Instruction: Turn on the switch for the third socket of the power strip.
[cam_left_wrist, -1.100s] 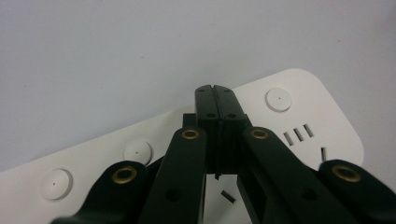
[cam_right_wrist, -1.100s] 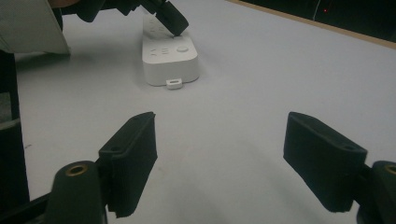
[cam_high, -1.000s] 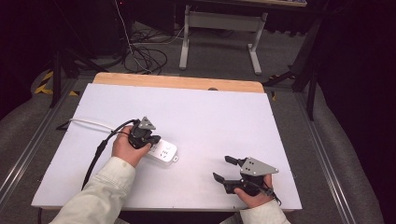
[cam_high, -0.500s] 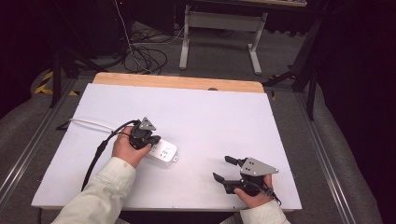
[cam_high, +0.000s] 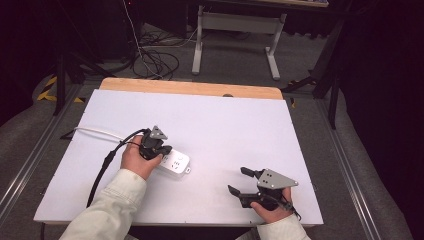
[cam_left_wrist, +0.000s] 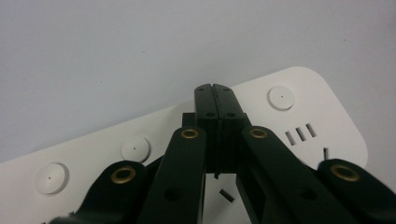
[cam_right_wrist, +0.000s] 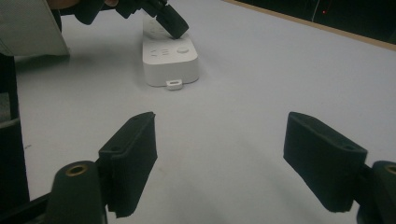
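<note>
From above, we see the left hand (cam_high: 134, 159) tilting the left gripper (cam_left_wrist: 215, 89) down onto a white power strip (cam_high: 174, 163), its jaws pressed together with nothing between them and their tips over the strip's top face. The right gripper (cam_high: 241, 180) rests low near the table's (cam_high: 235, 125) front edge, jaws spread wide and empty. The strip lies flat left of centre, showing round buttons (cam_left_wrist: 282, 97) and slotted sockets.
</note>
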